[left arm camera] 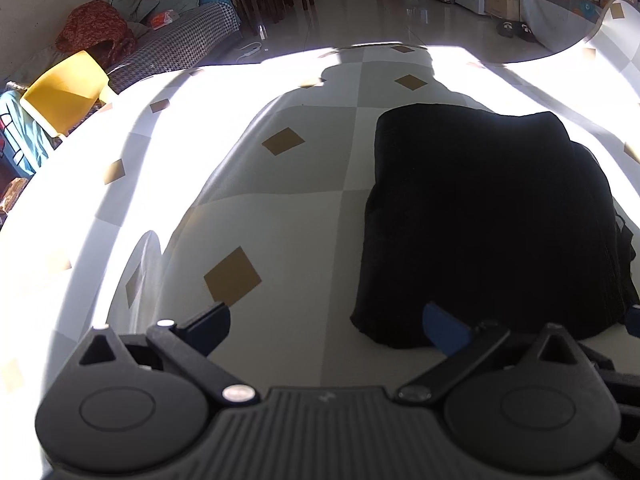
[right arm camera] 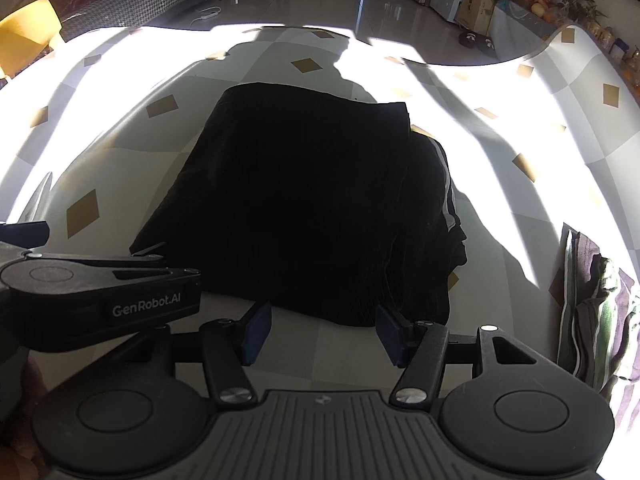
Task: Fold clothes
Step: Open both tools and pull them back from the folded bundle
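A folded black garment (left arm camera: 492,216) lies on the checked table cover (left arm camera: 280,208), to the right in the left wrist view and in the middle of the right wrist view (right arm camera: 304,200). My left gripper (left arm camera: 328,328) is open and empty, just in front of the garment's near left corner. My right gripper (right arm camera: 324,332) is open and empty, its blue pads just short of the garment's near edge. The left gripper's body (right arm camera: 100,292) shows at the left of the right wrist view. A white stripe shows on the garment's right side.
A striped green and purple cloth (right arm camera: 592,320) lies at the table's right edge. A yellow chair (left arm camera: 64,88) stands beyond the table's far left, with a sofa behind it. The cover (right arm camera: 576,68) curls up at the far right. Bright sunlight bands cross the table.
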Motion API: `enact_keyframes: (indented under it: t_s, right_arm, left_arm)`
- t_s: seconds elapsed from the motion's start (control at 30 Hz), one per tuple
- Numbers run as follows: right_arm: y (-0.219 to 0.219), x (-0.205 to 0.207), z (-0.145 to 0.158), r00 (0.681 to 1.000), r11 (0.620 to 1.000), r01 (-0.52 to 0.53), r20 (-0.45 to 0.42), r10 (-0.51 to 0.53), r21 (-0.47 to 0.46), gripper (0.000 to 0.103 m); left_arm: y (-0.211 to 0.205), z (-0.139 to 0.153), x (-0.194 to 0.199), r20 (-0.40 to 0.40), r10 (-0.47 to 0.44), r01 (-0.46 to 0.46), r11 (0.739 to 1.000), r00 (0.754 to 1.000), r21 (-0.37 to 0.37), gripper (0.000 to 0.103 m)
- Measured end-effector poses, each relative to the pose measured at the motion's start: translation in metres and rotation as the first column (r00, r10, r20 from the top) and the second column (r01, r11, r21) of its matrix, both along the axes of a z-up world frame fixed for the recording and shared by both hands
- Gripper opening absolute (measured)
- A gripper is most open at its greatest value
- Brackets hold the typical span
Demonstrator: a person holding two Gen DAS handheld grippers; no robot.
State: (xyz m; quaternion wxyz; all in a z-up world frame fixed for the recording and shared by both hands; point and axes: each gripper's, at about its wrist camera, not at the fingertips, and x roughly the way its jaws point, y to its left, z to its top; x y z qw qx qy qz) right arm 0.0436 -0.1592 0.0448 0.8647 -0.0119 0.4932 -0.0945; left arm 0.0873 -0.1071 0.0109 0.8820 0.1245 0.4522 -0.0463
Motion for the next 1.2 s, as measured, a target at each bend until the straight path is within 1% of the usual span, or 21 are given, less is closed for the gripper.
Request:
enact_keyframes:
  t_s: [0.13,0.33,0.5,0.77,1.0,1.2]
  right_arm:
    - [0.012,-0.012,-0.003,0.999,0.999,-0.037,-0.02,0.037,0.013,0.057]
    - [0.027,-0.027,-0.004,0.997,0.998,-0.068,-0.031,0.068,0.003,0.057]
    - [0.036,-0.037,-0.004,0.996,0.996,-0.085,-0.033,0.085,0.0,0.057]
    - [0.042,-0.044,-0.007,0.995,0.996,-0.094,-0.035,0.093,-0.01,0.057]
    - [0.049,-0.051,-0.012,0.994,0.995,-0.102,-0.043,0.101,-0.013,0.057]
    - [0.051,-0.056,-0.018,0.995,0.996,-0.087,-0.056,0.087,-0.001,0.057]
  left_arm:
    - [0.015,0.002,-0.015,-0.012,0.017,-0.017,1.0,1.0,0.008,0.103]
    - [0.035,0.004,-0.037,-0.024,0.042,-0.042,0.999,0.999,0.012,0.103]
    - [0.05,0.005,-0.05,-0.037,0.071,-0.071,0.998,0.997,0.0,0.103]
    - [0.064,0.007,-0.065,-0.044,0.101,-0.102,0.995,0.994,-0.013,0.103]
    - [0.074,0.004,-0.074,-0.072,0.115,-0.117,0.993,0.991,-0.026,0.103]
    - [0.08,0.0,-0.08,-0.105,0.122,-0.127,0.991,0.987,-0.041,0.103]
